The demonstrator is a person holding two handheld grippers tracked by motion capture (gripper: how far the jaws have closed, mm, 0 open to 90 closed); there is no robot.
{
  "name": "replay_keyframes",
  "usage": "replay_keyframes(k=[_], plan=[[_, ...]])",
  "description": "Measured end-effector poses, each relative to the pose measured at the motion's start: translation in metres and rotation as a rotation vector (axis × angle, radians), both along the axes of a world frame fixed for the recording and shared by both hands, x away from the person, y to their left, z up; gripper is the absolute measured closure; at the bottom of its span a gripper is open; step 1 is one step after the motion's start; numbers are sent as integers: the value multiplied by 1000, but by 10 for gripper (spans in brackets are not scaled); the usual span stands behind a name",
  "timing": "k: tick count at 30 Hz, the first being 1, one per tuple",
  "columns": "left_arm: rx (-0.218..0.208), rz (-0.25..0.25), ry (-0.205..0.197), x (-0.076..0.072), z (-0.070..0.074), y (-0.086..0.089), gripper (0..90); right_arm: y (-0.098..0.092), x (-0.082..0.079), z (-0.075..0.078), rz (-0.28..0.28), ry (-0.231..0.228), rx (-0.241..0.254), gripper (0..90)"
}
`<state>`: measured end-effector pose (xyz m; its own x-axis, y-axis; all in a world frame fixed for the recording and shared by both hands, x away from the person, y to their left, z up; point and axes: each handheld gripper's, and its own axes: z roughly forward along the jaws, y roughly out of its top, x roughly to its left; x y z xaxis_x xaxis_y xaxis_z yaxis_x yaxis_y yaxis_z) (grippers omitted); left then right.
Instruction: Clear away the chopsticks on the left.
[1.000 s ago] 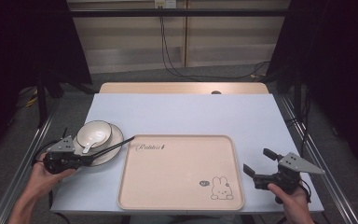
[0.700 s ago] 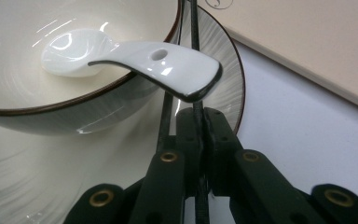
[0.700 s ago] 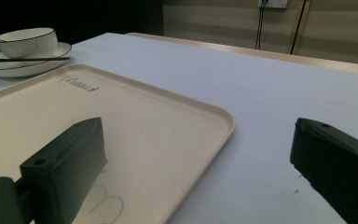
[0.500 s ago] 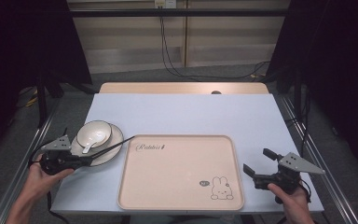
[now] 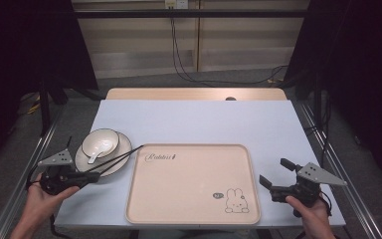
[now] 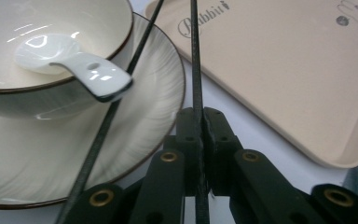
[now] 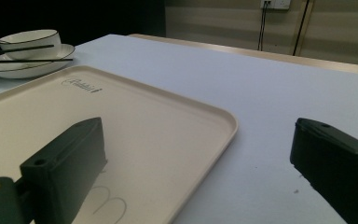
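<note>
Chopsticks picked up, tray not yet laid

The left hand-held gripper [image 5: 92,175] clamps a pair of black chopsticks [image 5: 120,157], their tips over the plate [image 5: 124,152] toward the empty tray [image 5: 191,199]; bowl [image 5: 100,142] and spoon [image 5: 95,154] remain unmoved. The right hand-held gripper [image 5: 273,180] waits low by the tray, jaws apart, holding nothing.

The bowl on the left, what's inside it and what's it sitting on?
Inside the bowl lies a white spoon, its handle resting over the rim. The bowl stands on a plate. The middle of the plate beneath the bowl is covered, so nothing can be seen there.
</note>
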<state>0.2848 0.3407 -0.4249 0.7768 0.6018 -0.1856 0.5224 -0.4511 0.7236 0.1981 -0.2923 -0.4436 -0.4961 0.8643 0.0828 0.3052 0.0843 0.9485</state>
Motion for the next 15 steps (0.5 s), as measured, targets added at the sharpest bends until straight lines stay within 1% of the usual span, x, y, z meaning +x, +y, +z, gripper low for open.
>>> replay_keyframes(k=[2,4,6,7,8,10,11,12,13,15], plan=[[-19,7,2,-4,0,-2,857,0,0,0,1,1,2,29],[-29,19,-8,-9,1,-5,856,1,0,0,5,-1,2,29],[-46,30,-10,-12,1,-7,856,2,-1,0,5,-1,4,29],[-58,46,-18,-15,2,-8,856,2,-1,0,5,-3,1,29],[-59,47,-21,-16,2,-9,856,2,-1,0,5,-3,0,29],[-60,86,-22,-19,3,-12,856,1,-1,1,9,-3,1,29],[-56,91,-26,-21,4,-14,856,1,-1,1,8,-2,1,29],[-61,104,-24,-23,4,-16,856,1,-1,1,10,-3,0,29],[-73,106,-17,-25,4,-18,856,2,-1,1,10,-1,2,29],[-67,101,-24,-28,6,-24,856,2,0,0,2,-3,3,29]])
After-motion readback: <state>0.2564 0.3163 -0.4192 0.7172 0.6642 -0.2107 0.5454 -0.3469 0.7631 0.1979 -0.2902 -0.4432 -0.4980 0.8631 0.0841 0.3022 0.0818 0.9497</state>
